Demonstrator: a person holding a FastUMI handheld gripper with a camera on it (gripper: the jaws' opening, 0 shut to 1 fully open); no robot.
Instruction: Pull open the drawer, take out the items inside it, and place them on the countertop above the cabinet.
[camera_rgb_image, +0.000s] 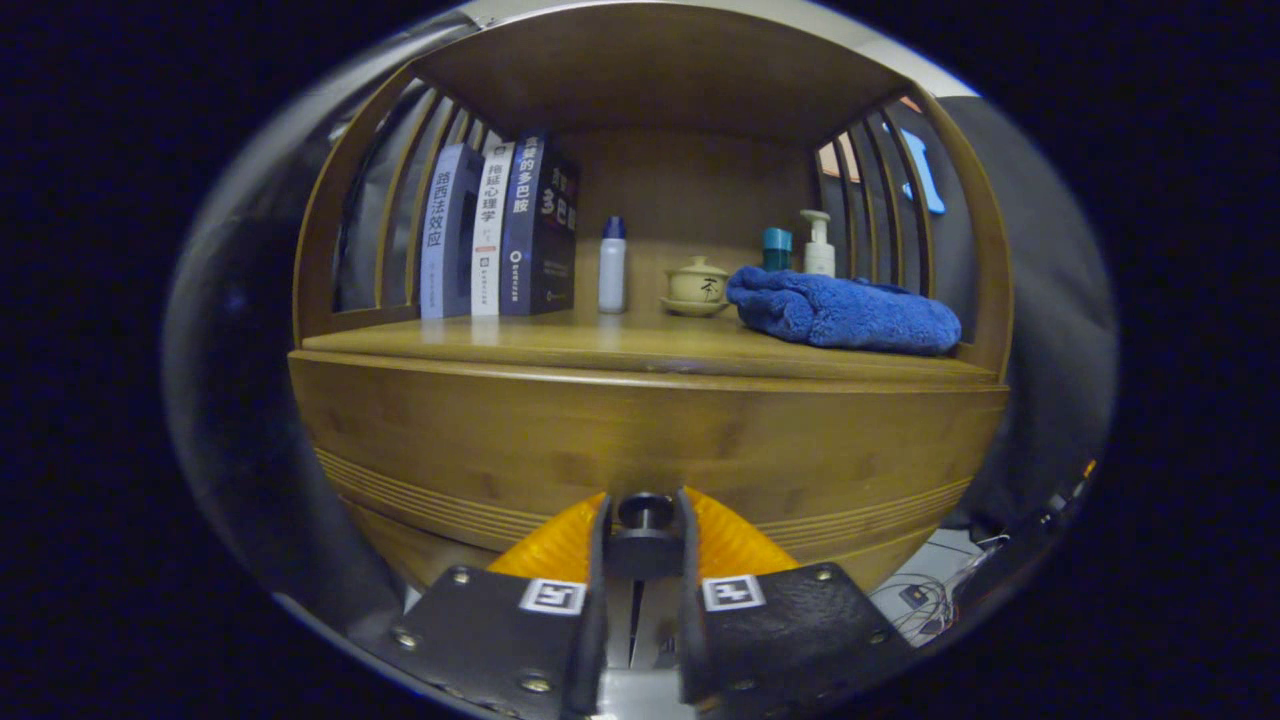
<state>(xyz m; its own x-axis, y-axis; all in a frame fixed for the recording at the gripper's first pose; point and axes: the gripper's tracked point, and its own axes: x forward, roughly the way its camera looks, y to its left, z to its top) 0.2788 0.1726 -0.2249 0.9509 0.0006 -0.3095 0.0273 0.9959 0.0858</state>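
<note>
The gripper (645, 520) points straight at the front of a big wooden cabinet (400, 300). It is held level and low, right up against the drawer (640, 430). Its two fingers (598, 560) stand close together, one on each side of a small dark knob (645, 512) on the drawer front. Both fingers seem to press on the knob, so the tongs are narrow and holding it. Each finger has a square black-and-white marker (552, 596) on top.

The drawer is the wide wooden front just ahead of the fingers, under the countertop (600, 345). Thin lines run across the lower part of the drawer front. I cannot tell how far it is pulled out, and what is inside cannot be seen.

The countertop is a flat wooden shelf with a roof above and wooden bars on the left and right sides. On the right lies a fluffy blue towel (845, 310). On the far left stand four books (495, 240), upright and touching. Their spines have Chinese writing, too small to read surely. Between the books and the towel stand a white bottle (612, 265) with a blue cap and a small cream cup (697, 287) with a lid, on a saucer. Behind the towel stand a white pump bottle (819, 245) and a teal bottle (777, 248).
</note>
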